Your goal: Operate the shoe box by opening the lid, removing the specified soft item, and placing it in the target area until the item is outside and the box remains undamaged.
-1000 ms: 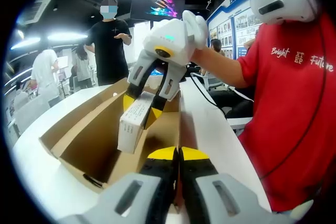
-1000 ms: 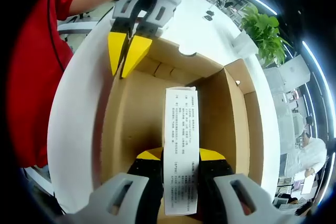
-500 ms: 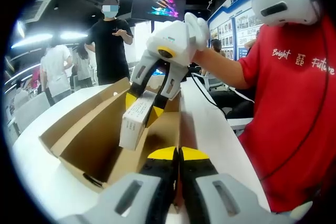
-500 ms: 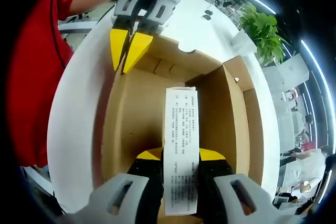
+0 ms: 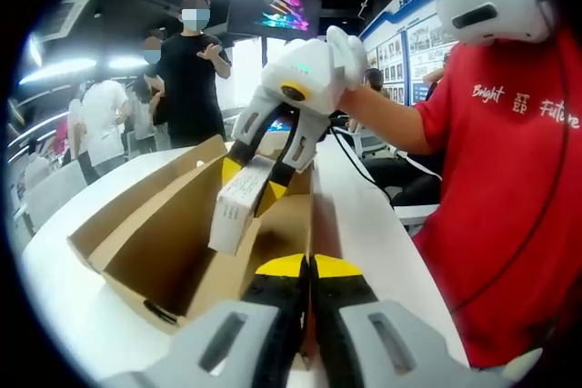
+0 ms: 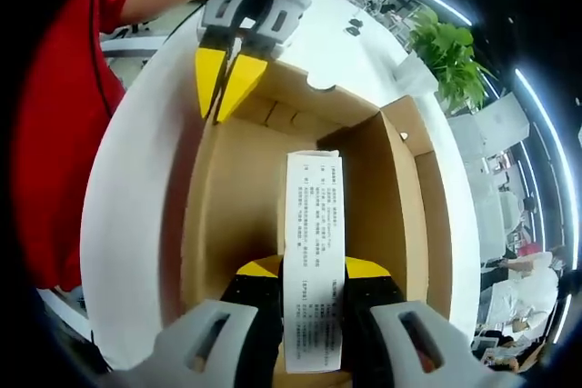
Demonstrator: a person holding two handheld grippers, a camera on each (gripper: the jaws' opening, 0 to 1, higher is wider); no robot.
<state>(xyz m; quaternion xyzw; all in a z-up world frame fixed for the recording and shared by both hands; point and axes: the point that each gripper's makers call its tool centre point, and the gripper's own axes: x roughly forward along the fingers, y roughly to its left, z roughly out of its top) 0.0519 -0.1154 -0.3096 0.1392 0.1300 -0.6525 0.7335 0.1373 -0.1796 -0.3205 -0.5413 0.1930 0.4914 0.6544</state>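
Note:
An open brown cardboard shoe box (image 5: 145,233) lies on the white table, its inside wall (image 6: 400,215) seen from above in the right gripper view. A flat white packet (image 6: 314,252) with printed text is clamped between the yellow tips of my right gripper (image 6: 314,272). In the left gripper view that right gripper (image 5: 250,184) holds the packet (image 5: 235,211) tilted, above the box's inside. My left gripper (image 5: 309,266) is shut on the rim of the box's side wall. From the other side, the left gripper (image 6: 223,79) pinches that same rim.
The white table (image 5: 364,215) runs along both sides of the box. A person in a red shirt (image 5: 509,179) stands close on one side. Several people (image 5: 191,70) stand behind the table's far end. A green plant (image 6: 450,47) sits beyond the box.
The right gripper has raised the packet a little higher inside the box. The left gripper keeps its hold on the wall. People in the background have shifted.

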